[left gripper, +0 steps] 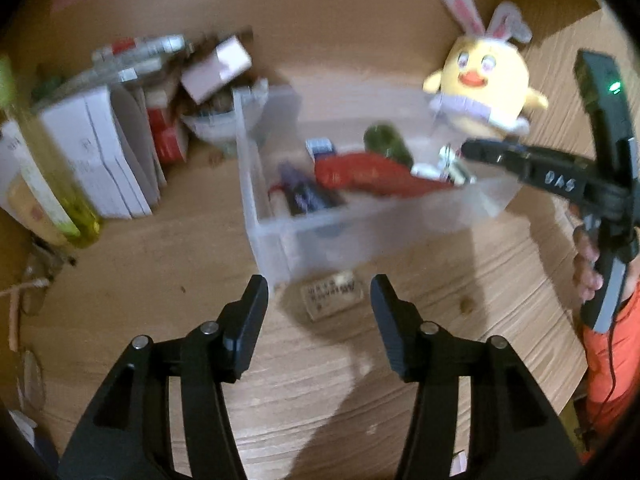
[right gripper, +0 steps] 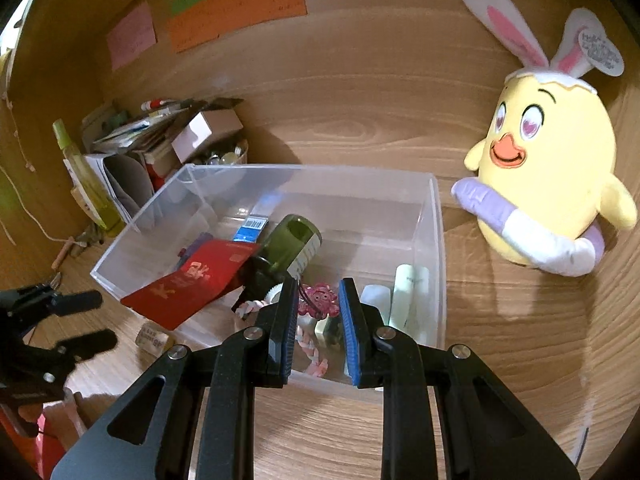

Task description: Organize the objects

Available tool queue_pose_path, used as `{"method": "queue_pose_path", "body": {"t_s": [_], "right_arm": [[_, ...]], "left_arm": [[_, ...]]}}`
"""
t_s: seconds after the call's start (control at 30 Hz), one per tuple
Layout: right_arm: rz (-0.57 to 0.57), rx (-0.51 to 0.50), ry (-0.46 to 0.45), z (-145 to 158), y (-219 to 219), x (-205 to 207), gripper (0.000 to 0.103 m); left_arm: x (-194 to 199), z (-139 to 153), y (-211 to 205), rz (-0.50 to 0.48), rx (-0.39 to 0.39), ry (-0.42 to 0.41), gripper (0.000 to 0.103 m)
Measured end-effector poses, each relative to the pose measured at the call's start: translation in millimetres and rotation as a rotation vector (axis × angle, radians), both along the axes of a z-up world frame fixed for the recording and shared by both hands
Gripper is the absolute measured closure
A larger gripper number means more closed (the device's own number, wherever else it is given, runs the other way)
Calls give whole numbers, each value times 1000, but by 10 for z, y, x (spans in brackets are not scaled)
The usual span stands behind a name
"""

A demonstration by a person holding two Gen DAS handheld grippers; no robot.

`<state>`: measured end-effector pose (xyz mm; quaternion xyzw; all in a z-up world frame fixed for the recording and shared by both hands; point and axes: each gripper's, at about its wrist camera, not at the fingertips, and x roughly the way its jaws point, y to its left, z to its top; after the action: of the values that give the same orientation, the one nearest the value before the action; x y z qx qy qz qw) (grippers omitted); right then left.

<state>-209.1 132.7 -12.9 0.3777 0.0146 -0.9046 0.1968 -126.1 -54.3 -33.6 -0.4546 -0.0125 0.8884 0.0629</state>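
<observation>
A clear plastic bin (right gripper: 438, 240) (left gripper: 280, 240) stands on the wooden desk. It holds a red envelope (right gripper: 192, 284) (left gripper: 372, 178), a green bottle (right gripper: 294, 246) (left gripper: 386, 142), a pink charm (right gripper: 320, 300), pale tubes (right gripper: 408, 296) and a blue box (right gripper: 250, 229). A small labelled block (left gripper: 330, 294) (right gripper: 152, 338) lies on the desk in front of the bin. My left gripper (left gripper: 320, 292) is open, its fingers on either side of that block. My right gripper (right gripper: 319, 294) is open and empty over the bin's near right corner; it also shows in the left wrist view (left gripper: 468, 150).
A yellow chick plush (right gripper: 548, 184) (left gripper: 484, 80) with bunny ears stands right of the bin. Boxes, papers and a yellow-green spray bottle (right gripper: 86, 184) (left gripper: 48, 176) crowd the back left corner. Sticky notes (right gripper: 236, 12) hang on the wooden back wall.
</observation>
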Motion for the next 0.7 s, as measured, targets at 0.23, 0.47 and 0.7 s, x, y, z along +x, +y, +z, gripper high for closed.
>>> {"method": "queue_pose_path", "body": {"t_s": [0.23,0.47,0.7], "right_arm": [[14,22,-1,-52,-31,10,84],[21,16,4,-54,-27,11,84],[3,19,-7,-34,-9,22,81]], "left_arm": [[-173,-270,114,-8,10,-119,49],[-234,-303,174,21,19,-101,56],[-148,-286,155,11,57,-91,60]]}}
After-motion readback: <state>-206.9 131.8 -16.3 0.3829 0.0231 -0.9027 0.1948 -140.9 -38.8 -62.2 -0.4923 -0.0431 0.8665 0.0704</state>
